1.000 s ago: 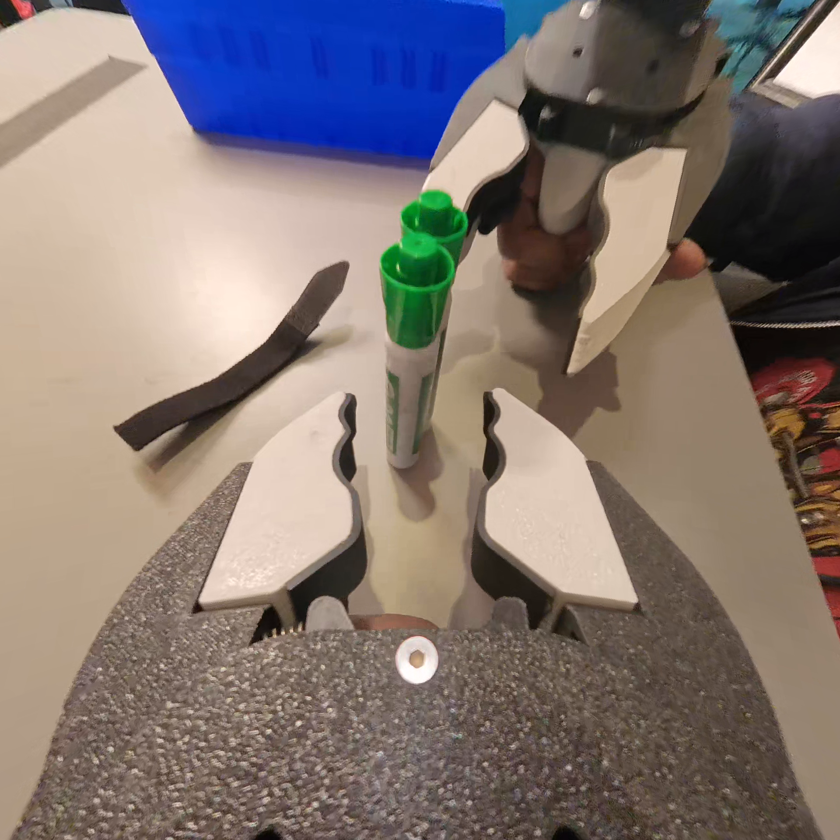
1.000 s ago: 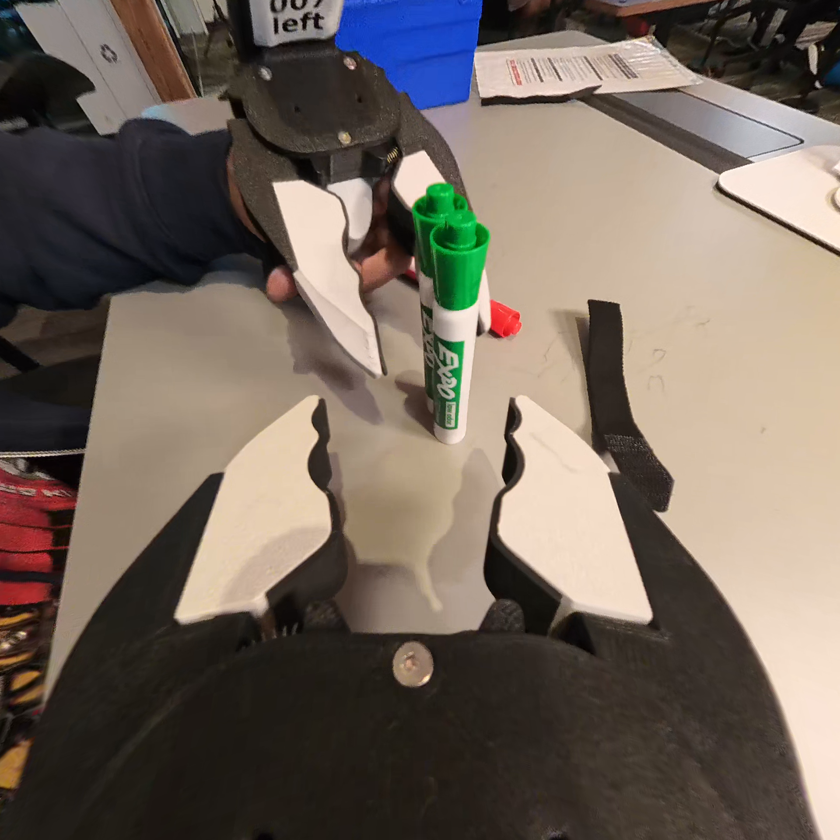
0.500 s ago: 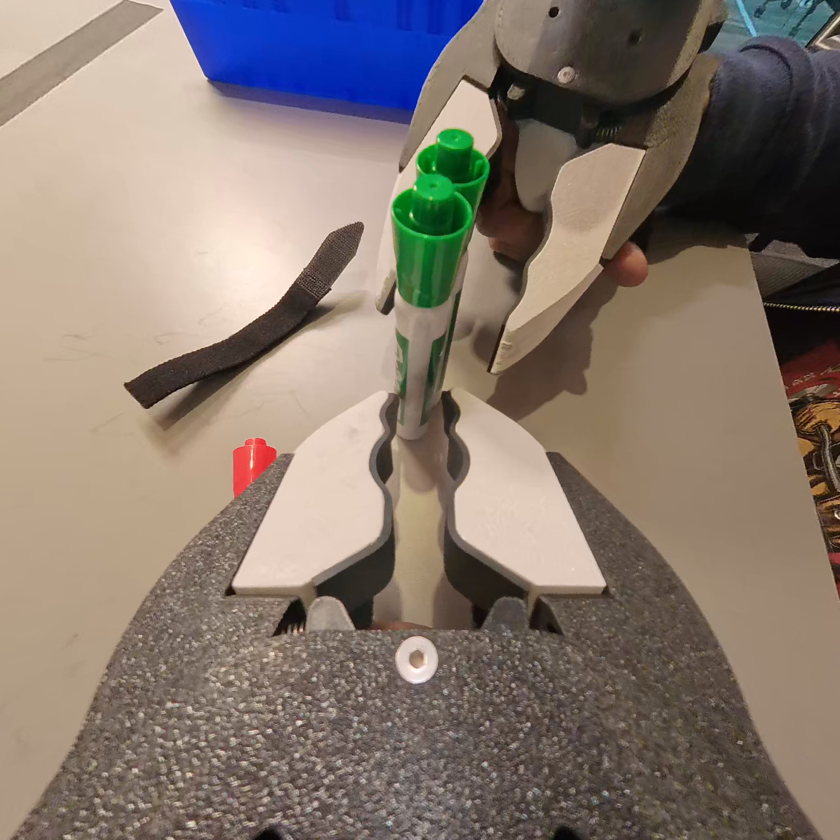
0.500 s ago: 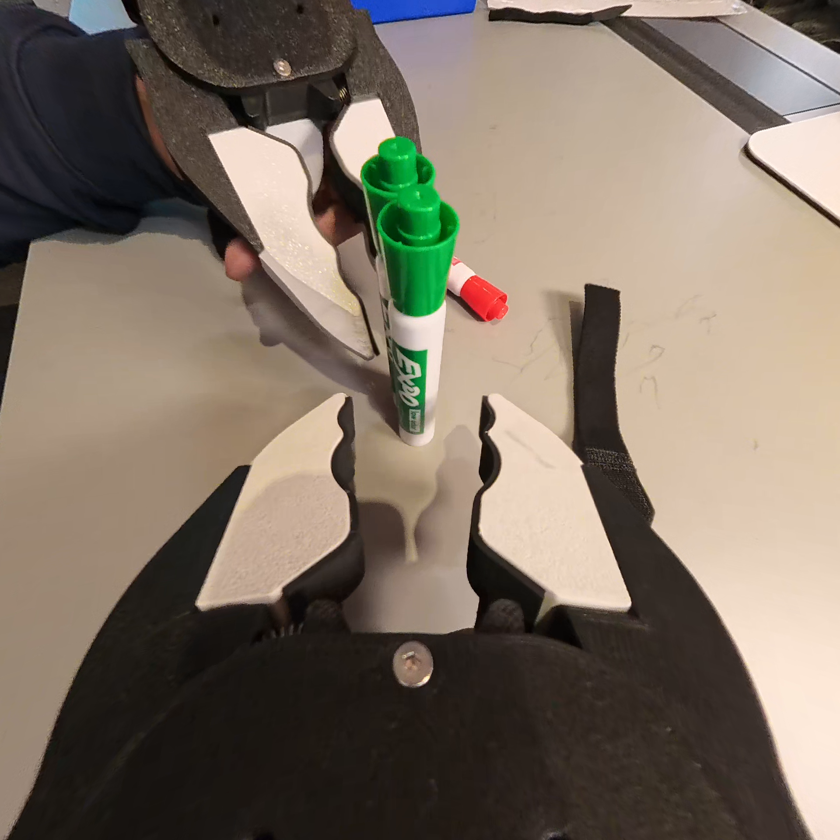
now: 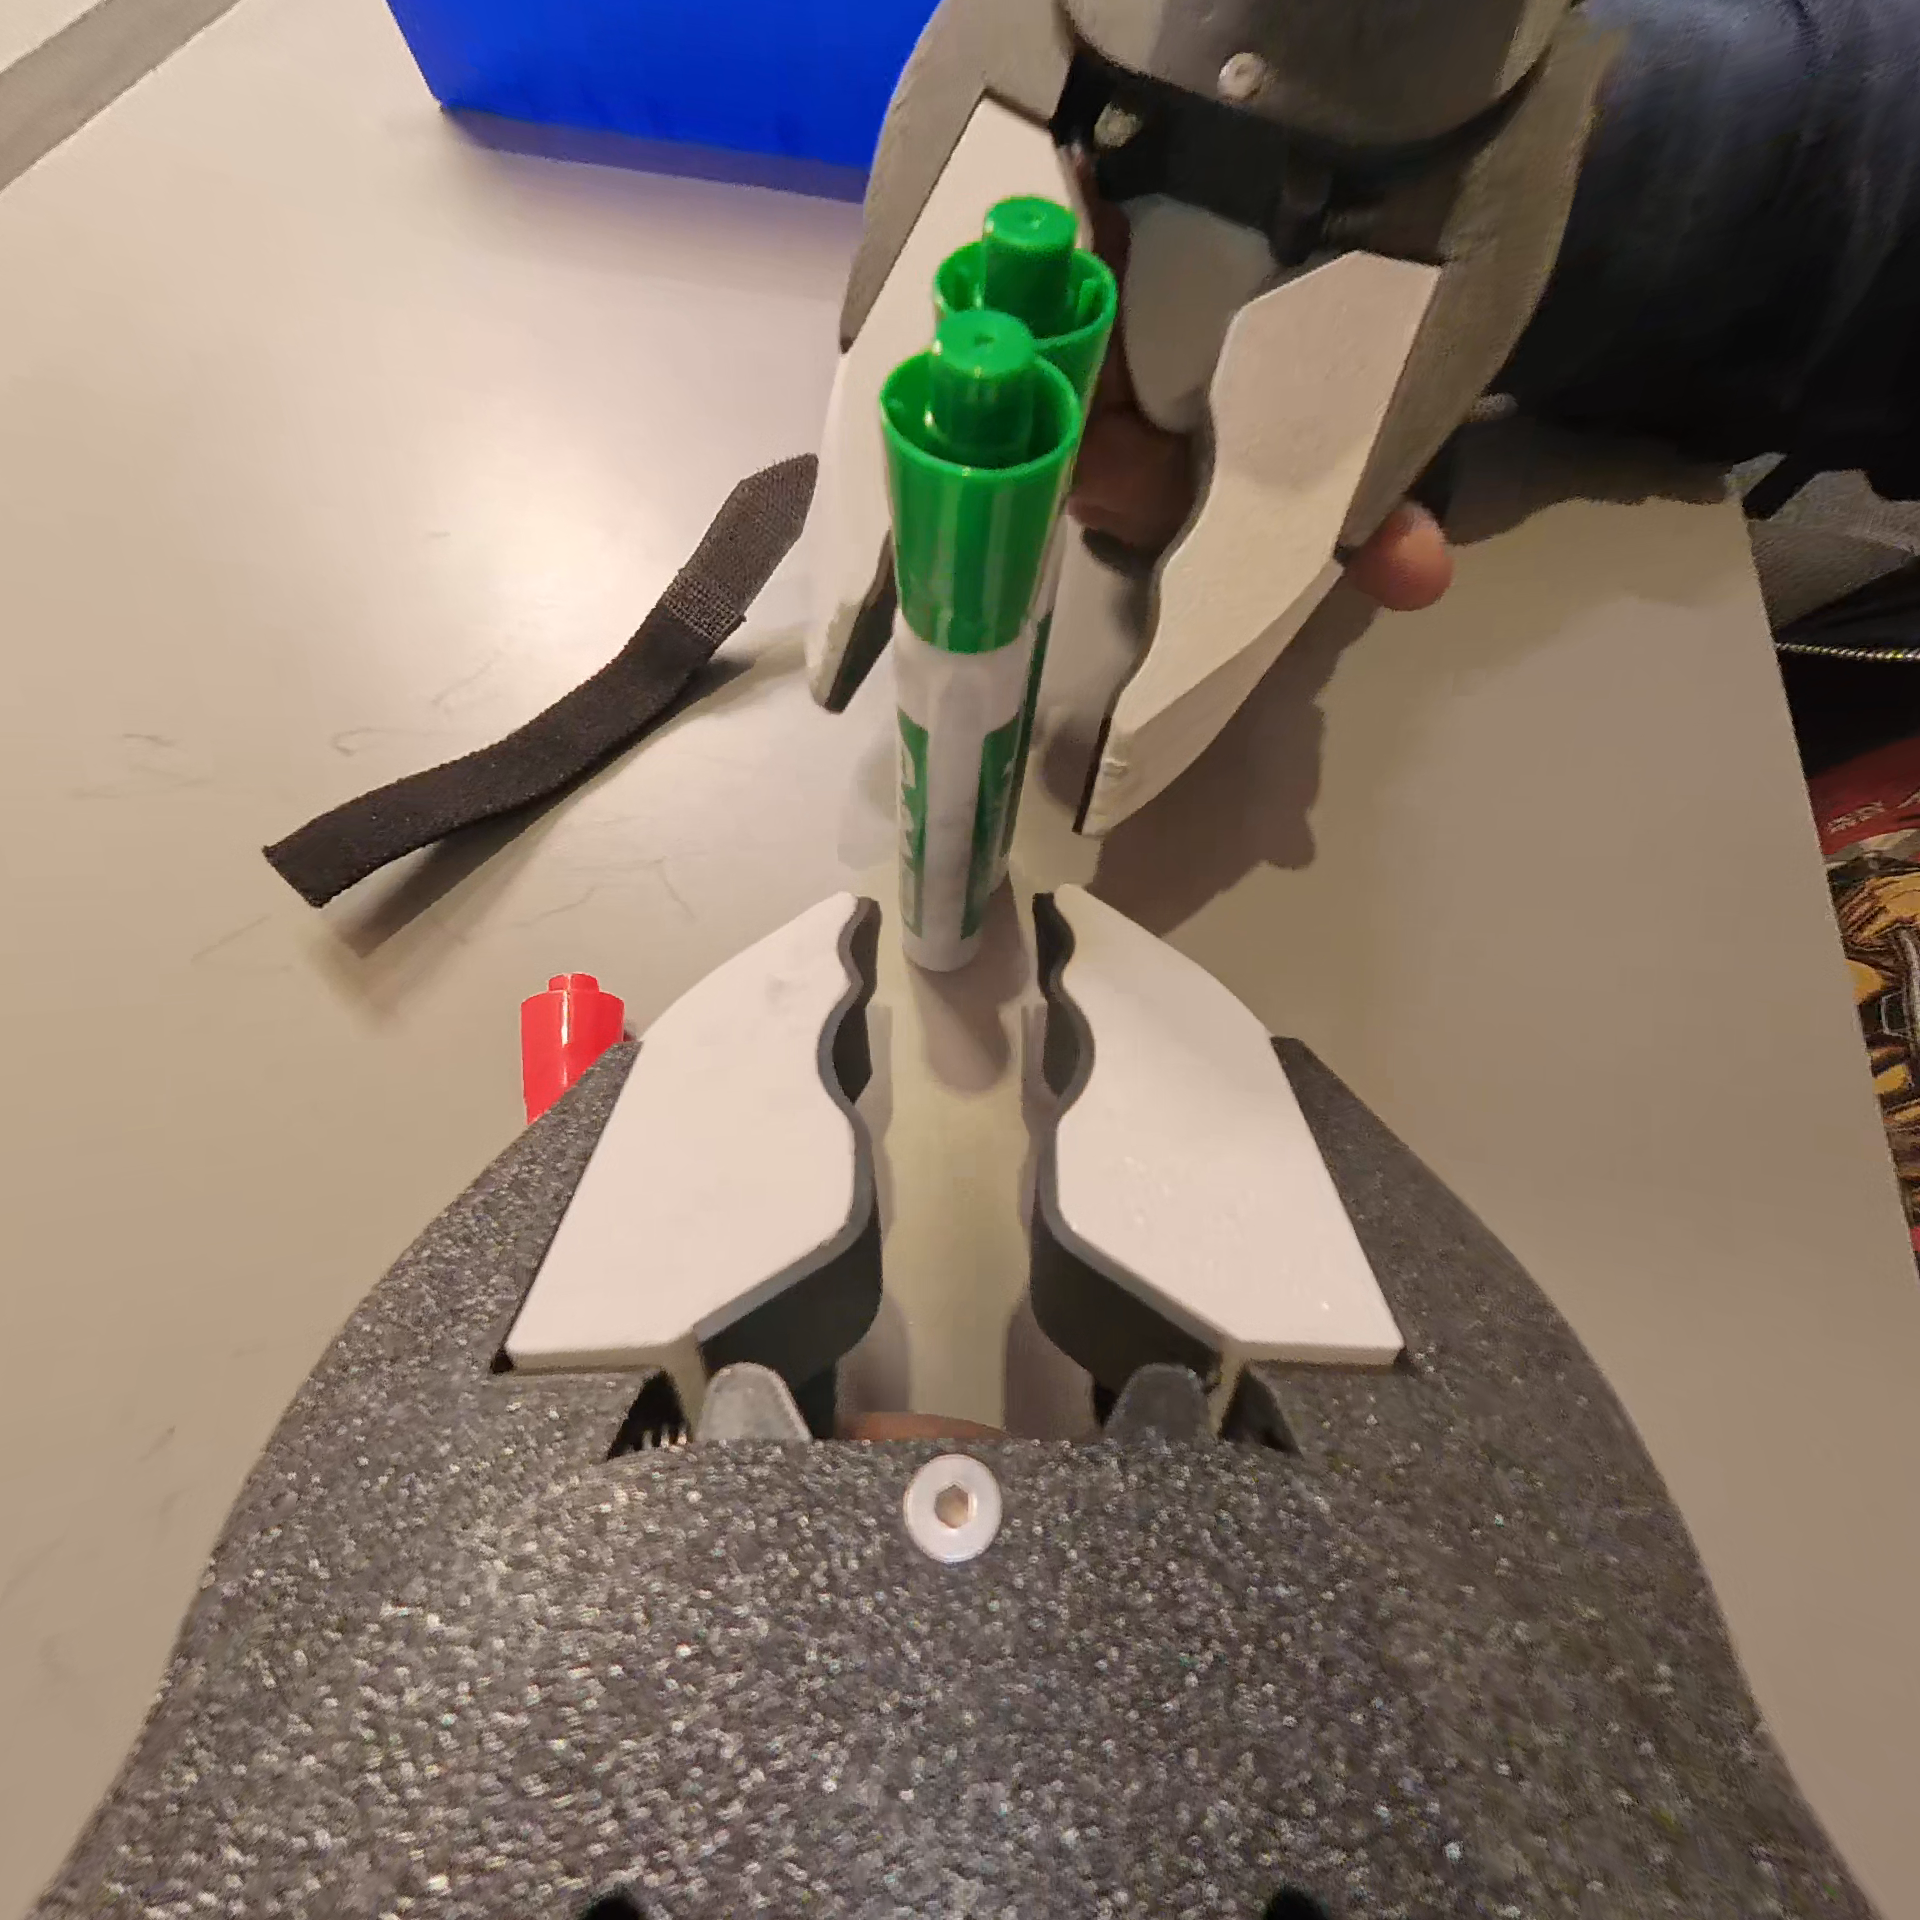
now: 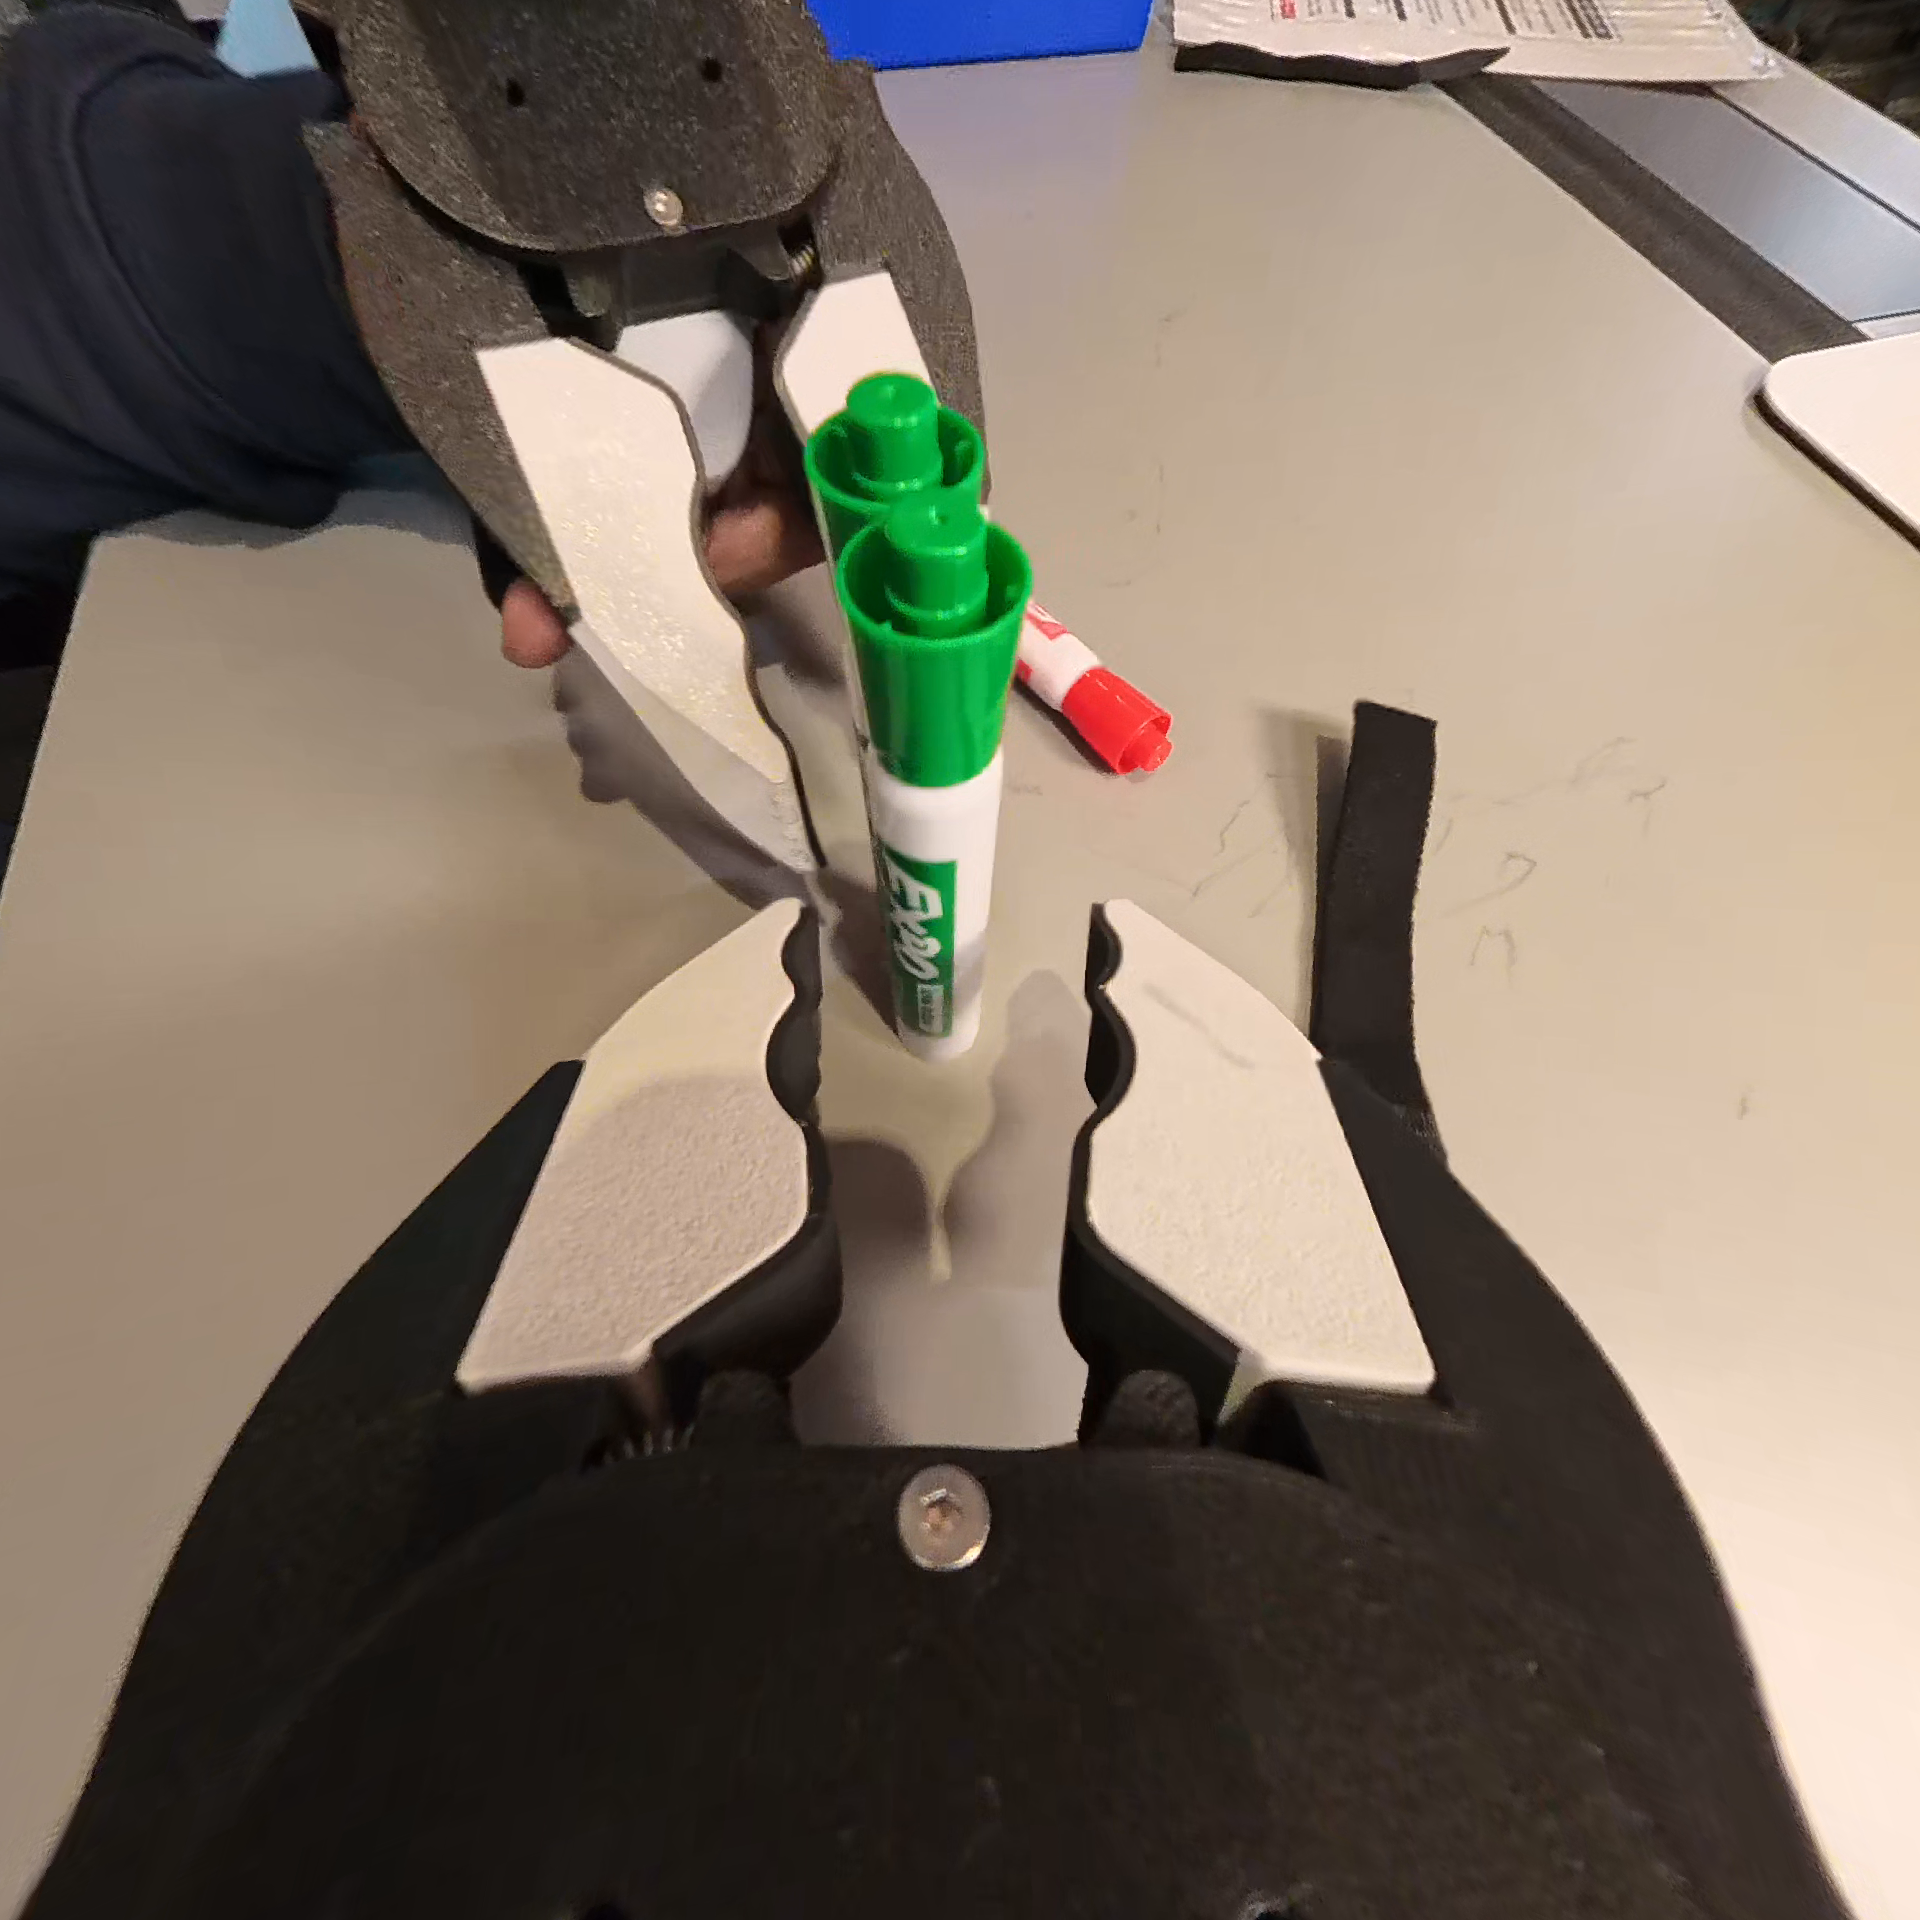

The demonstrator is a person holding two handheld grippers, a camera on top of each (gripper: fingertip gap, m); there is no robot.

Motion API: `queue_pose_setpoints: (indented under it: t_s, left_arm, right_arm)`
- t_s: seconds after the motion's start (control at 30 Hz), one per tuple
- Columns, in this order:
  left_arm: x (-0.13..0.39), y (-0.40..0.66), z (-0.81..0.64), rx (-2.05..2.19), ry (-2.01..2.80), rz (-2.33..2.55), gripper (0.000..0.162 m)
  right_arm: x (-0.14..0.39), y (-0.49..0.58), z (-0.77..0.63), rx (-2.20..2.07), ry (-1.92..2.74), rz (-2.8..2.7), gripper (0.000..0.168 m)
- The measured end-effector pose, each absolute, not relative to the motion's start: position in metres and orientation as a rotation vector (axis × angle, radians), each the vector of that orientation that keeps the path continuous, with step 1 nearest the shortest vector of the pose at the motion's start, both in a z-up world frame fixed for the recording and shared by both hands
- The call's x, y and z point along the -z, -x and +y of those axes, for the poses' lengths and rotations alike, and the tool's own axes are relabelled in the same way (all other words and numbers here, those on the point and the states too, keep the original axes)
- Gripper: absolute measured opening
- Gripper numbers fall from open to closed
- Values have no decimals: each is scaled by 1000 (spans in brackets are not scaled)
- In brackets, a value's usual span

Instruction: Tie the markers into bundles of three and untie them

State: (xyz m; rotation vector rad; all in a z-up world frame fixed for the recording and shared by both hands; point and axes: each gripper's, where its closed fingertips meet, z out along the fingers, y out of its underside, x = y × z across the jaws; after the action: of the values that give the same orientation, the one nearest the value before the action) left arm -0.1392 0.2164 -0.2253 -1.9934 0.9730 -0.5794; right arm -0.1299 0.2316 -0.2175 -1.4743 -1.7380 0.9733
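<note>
Two green-capped markers stand upright and side by side on the grey table, the nearer one (image 5: 971,582) in front of the other (image 5: 1023,281). They also show in the right wrist view (image 6: 930,707). My left gripper (image 5: 951,925) is low on the table and open, its jaws narrow on either side of the nearer marker's base. My right gripper (image 6: 951,914) faces it from the other side, open wider, with a marker base between its fingers. A red-capped marker (image 6: 1091,707) lies flat. A black strap (image 5: 540,748) lies loose on the table.
A blue bin (image 5: 665,73) stands at the back of the table. Papers (image 6: 1455,31) and a white pad (image 6: 1849,436) lie farther off. The table edge (image 5: 1766,727) runs close beside the grippers. A person's dark sleeve (image 5: 1766,260) is behind the right gripper. Only a small space, under 4 cm, lies between the two pairs of fingers. My right tips are roughly 8 centimetres from the black strap (image 5: 540,748). My right wrist view (image 6: 1362,915) looks at it from another angle.
Both grippers have moved in toward the standing markers from opposite sides and narrowed. The left jaws closed from wide to just around the near marker's base. The markers stay upright.
</note>
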Motion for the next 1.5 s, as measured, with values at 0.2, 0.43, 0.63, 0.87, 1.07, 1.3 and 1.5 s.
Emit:
queue_pose_setpoints:
  t_s: [0.2,0.43,0.63,0.87,1.07,1.3,1.5]
  left_arm:
    - [219,140,216,587,1959,956,17]
    - [211,142,216,632,1926,921,8]
    - [211,140,217,631,1924,928,5]
    - [213,138,217,626,1932,937,4]
    - [214,138,217,613,1931,940,2]
    - [208,142,217,619,1894,938,17]
    - [179,139,221,738,1711,925,56]
  right_arm:
    - [221,141,226,-1002,1453,-1803,49]
    - [228,147,220,-966,1445,-1874,45]
    - [237,149,219,-930,1475,-1926,41]
    - [235,157,219,-929,1446,-1928,37]
    - [242,161,216,-894,1448,-1981,26]
    - [243,161,217,-920,1485,-1981,23]
    - [243,160,214,-972,1498,-2008,21]
